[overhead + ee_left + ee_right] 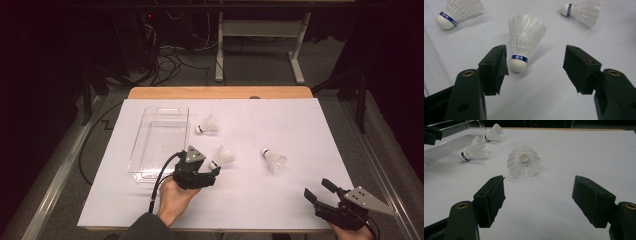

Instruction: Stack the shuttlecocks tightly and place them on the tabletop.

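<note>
3 shuttlecocks lie on the white table beside a clear tray as the left gripper, jaws spread, nears the middle shuttlecock, best pinched gently at its cork.

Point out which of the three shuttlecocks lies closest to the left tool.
The middle shuttlecock: its cork tip lies just ahead of the open left tool; the others lie farther off.
</note>
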The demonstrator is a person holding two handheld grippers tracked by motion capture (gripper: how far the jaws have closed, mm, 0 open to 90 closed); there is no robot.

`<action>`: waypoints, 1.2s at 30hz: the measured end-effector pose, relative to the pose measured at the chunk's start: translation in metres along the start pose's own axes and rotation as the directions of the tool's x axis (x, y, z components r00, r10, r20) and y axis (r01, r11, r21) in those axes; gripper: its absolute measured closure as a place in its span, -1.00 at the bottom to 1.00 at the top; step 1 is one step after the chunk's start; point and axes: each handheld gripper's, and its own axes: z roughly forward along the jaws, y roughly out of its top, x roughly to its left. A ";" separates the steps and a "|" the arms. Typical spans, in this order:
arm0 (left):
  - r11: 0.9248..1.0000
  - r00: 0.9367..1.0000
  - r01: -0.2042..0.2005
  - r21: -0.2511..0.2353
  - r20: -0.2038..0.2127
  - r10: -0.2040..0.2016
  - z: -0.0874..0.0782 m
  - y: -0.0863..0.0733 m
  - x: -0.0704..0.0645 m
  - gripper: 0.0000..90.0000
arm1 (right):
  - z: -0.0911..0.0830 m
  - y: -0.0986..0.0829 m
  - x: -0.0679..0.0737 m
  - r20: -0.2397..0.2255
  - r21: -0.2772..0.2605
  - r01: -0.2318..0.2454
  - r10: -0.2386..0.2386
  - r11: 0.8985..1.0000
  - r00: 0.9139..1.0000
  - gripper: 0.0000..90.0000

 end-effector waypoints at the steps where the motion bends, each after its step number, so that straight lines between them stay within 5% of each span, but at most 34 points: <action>1: 1.000 1.000 0.003 -0.001 0.000 -0.003 0.000 0.002 0.001 -0.19 | 0.000 0.000 0.000 0.000 0.000 -0.001 0.001 1.000 1.000 -0.40; 36: 0.999 0.999 0.014 0.049 -0.031 -0.013 0.016 0.035 0.008 -0.23 | 0.000 0.000 0.000 -0.006 -0.002 -0.001 0.001 1.000 1.000 -0.40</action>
